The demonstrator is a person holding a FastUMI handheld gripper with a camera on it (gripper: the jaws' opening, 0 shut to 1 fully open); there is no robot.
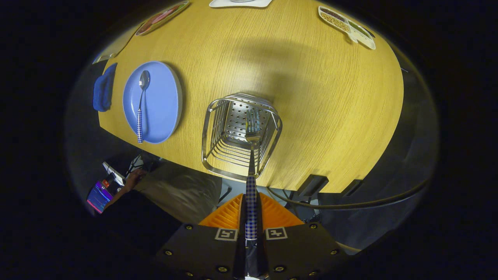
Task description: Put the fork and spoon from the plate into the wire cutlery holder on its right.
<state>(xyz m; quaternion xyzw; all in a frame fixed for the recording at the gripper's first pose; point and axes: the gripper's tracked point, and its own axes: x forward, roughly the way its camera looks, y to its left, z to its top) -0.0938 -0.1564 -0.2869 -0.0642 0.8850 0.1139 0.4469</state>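
hand-held gripper (251,212): closed tight on the fork's checked handle, both fingers pressing on it; handle runs straight along the finger line, so the tines lead.
fork (252,155): pointing away from the fingers, tines over the open mouth of the wire cutlery holder; looks lined up for a straight drop. Can't tell if the tip is already below the rim or hovering above it.
wire cutlery holder (239,134): just ahead of the fingers, near the bench's front edge, upright, mouth facing the camera. Perforated floor visible, nothing else inside.
spoon (141,107): not yet handled, lying on the plate, bowl at the far end, checked handle toward the near rim — handle end is the easy grab.
plate (165,99): blue, left of the holder, well apart from it.
bench (311,101): wood top; a blue cloth (104,87) sits just beyond the plate's far side.
progress: first of two items, judged roughly midway.
risk: tines snagging on the wires if released tilted; lower first, then open.
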